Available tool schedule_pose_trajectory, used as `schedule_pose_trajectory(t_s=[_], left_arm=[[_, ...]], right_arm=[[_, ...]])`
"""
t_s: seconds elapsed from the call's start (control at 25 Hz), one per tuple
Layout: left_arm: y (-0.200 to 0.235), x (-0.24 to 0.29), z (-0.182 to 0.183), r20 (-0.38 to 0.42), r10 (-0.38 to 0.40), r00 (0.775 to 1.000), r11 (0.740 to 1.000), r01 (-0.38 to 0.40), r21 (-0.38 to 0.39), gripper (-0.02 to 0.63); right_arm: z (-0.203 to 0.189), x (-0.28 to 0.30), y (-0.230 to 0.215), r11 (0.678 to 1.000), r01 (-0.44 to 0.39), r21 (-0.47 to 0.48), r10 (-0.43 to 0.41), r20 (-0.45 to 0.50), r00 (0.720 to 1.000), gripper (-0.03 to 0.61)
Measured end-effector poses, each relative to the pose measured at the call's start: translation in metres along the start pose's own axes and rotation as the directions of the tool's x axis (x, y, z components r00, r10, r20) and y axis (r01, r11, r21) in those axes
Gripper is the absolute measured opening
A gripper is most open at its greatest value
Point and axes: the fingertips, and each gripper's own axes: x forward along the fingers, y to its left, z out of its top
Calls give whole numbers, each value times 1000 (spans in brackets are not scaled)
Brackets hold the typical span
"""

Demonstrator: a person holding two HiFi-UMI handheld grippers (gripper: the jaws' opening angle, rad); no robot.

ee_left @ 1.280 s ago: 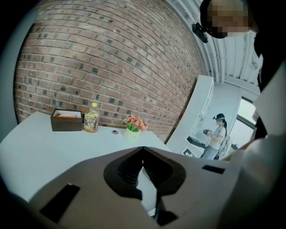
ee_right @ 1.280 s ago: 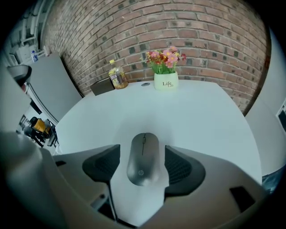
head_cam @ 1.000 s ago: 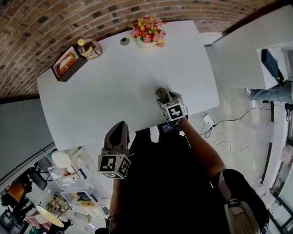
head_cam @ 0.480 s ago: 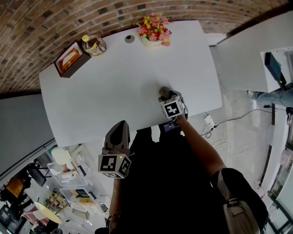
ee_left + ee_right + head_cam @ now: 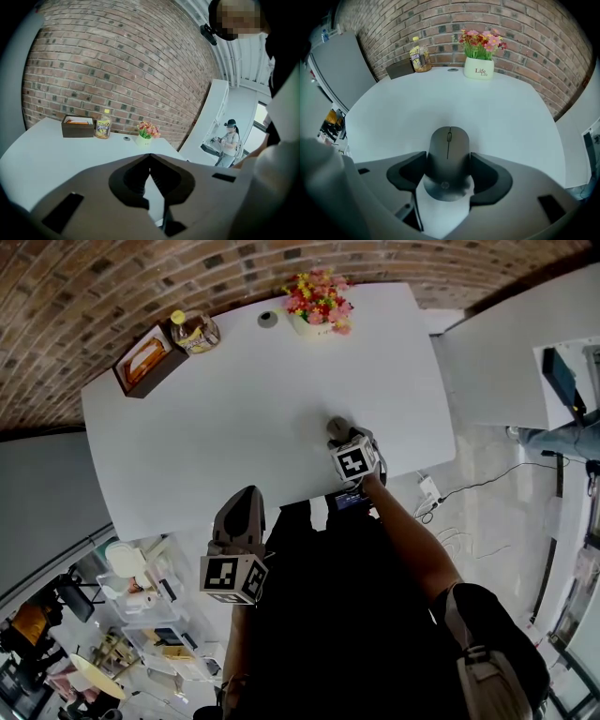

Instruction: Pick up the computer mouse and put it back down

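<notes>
Between the jaws of the right hand-held gripper (image 5: 448, 165): computer mouse (image 5: 448, 145), pinched at both sides, low on the table (image 5: 511, 117) by its near edge. Ahead, wide bare surface up to flower pot (image 5: 478, 68) and bottle (image 5: 420, 57) at the far edge. Off the near edge, left hand-held gripper (image 5: 150, 157), jaws pressed together, empty.

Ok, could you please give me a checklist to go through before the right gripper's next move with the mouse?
1. Computer mouse centred between the right gripper's fingers: ok.
2. Both fingers touch the mouse's sides: ok.
3. Mouse resting on the table rather than lifted: cannot tell.
4. Flower pot and bottle stand well behind the mouse: ok.
5. Left gripper shut, empty, away from the mouse: ok.
</notes>
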Motion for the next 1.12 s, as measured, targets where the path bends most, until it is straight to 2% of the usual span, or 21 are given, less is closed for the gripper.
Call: schedule_pose_trajectory(t_s=[0.32, 0.48, 0.72, 0.96, 1.12], left_arm=[[-2, -4, 0, 5, -5, 1000, 1000, 5, 11, 14], [-2, -4, 1, 8, -11, 1000, 1000, 11, 9, 14], [-7, 3, 5, 12, -42, 999, 999, 42, 20, 14], [-17, 13, 10, 21, -88, 996, 995, 87, 39, 14], [-23, 21, 15, 25, -118, 993, 992, 116, 46, 14]], right_arm=[[-2, -4, 4, 1000, -14, 3, 14, 16, 1000, 305], [5, -16, 8, 999, -36, 25, 35, 55, 998, 304], [25, -47, 11, 988, -83, 128, 65, 135, 989, 304], [50, -97, 19, 973, -159, 168, 111, 263, 958, 304], [64, -133, 23, 953, -228, 199, 146, 358, 922, 304]])
